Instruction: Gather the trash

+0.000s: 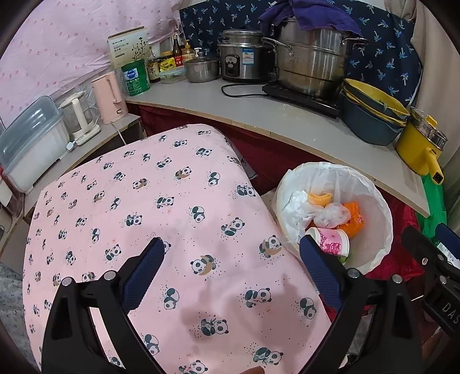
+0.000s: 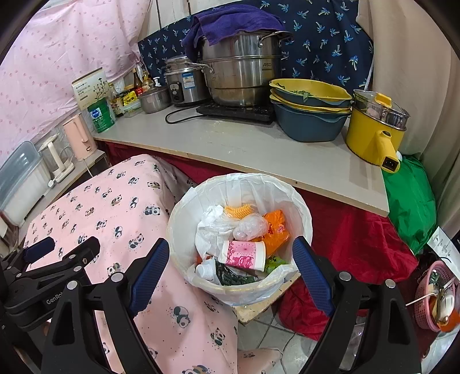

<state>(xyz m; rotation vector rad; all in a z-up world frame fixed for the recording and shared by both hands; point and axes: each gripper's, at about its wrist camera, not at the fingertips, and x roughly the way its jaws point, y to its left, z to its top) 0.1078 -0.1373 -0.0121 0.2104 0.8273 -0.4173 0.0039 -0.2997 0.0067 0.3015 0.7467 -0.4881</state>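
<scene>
- The right gripper (image 2: 231,273) hangs above the near rim of the trash bin (image 2: 184,218), its blue fingers (image 2: 151,269) spread wide with nothing pinched between them.
- Down in the bin, lined with a white plastic bag (image 2: 299,207), lies the pink paper cup (image 2: 244,254) on its side, resting on top of the pile near the front.
- Around the cup: an orange wrapper (image 2: 276,230) to the right, a crumpled clear bag (image 2: 250,227) just behind it, a yellow ridged piece (image 2: 238,210) at the far side, and a dark green packet (image 2: 233,274) at the near edge.
- The left gripper (image 1: 230,273) sits to the left over the panda-print cloth (image 1: 143,201), fingers (image 1: 146,270) also wide apart and empty, the right-hand one overlapping the bin's rim in its own view.
- From the left wrist view, the bin stands just right of the cloth-covered surface, with the cup close to the near rim.
- Behind the bin runs a grey counter (image 2: 258,149) carrying a big steel steamer pot (image 2: 241,74) under a purple towel (image 2: 230,23), stacked yellow and blue basins (image 2: 310,115), and a yellow electric pot (image 2: 371,135) at the right end.
- A green bag (image 2: 408,201) slumps at the far right below the counter.
</scene>
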